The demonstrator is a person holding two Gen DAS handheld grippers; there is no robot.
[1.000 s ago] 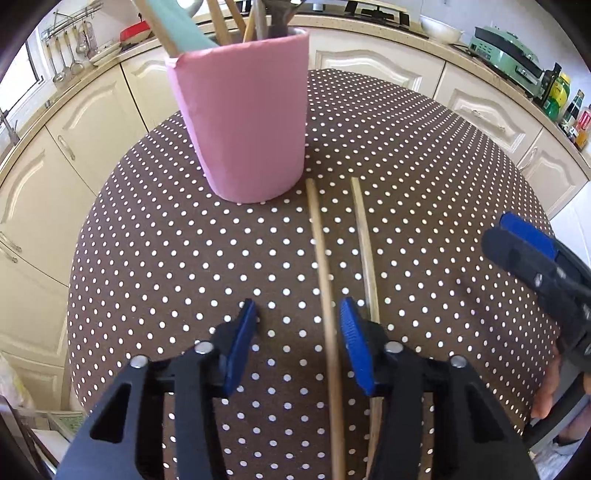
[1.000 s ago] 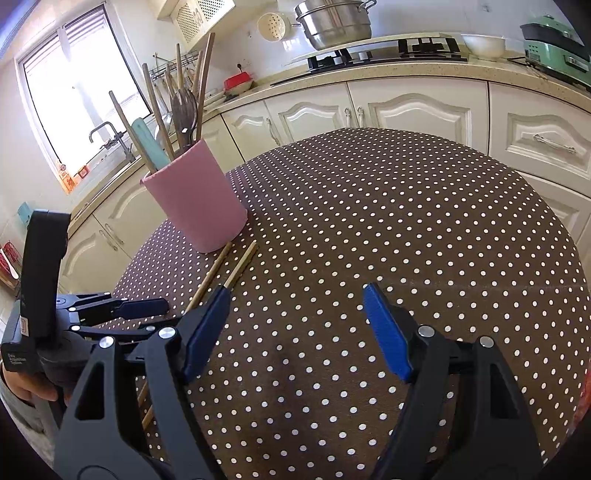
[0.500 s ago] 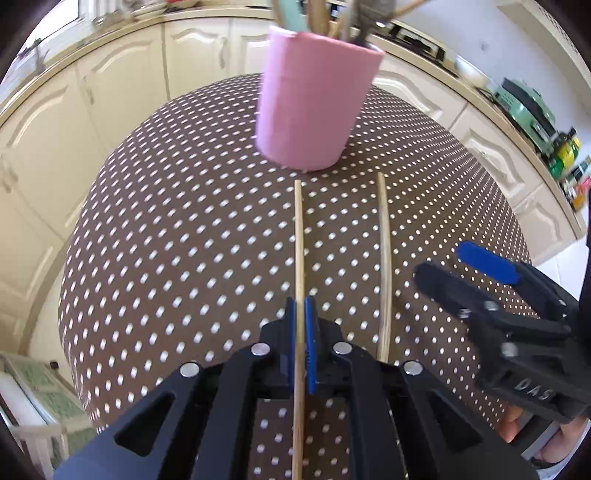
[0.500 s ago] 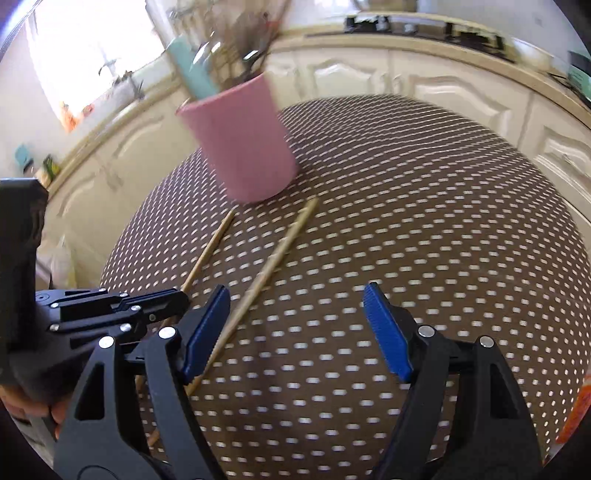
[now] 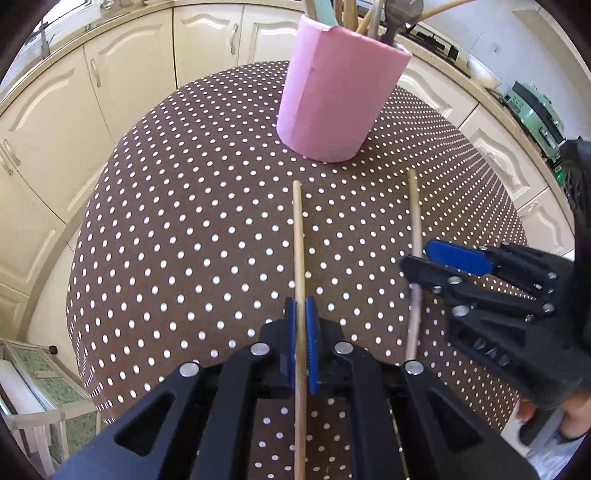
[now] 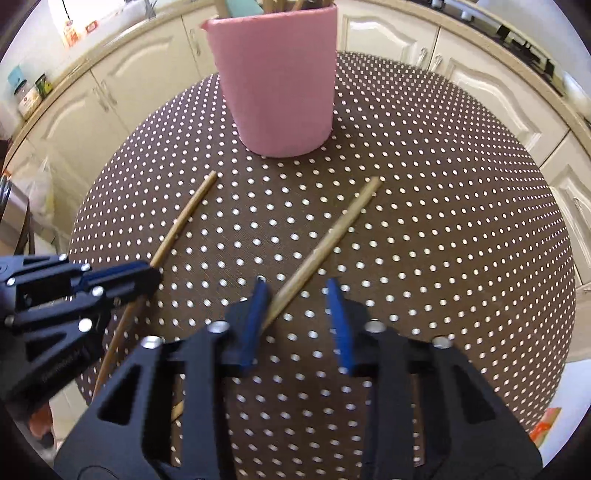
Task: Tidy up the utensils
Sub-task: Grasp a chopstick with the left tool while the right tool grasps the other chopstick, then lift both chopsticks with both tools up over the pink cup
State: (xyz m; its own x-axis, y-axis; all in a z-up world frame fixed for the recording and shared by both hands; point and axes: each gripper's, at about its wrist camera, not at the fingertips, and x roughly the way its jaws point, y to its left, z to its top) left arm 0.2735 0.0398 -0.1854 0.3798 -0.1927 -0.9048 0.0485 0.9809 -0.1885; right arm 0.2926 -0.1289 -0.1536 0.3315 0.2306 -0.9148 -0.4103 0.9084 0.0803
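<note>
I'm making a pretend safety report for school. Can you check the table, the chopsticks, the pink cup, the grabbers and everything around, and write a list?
Surface: round table under a brown polka-dot cloth.
Job's things: left chopstick gripped; right chopstick lying on the cloth; pink cup upright, holding utensils.
Clutter: nothing seen.
Grippers: left gripper shut on the left chopstick; right gripper open around the right chopstick.
Cables: nothing seen.
Surroundings: cream cabinets, stove, green appliance.

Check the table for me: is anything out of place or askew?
Two chopsticks lie outside the pink cup. The left gripper is shut on one chopstick. The other chopstick lies slantwise between the right gripper's open fingers.
</note>
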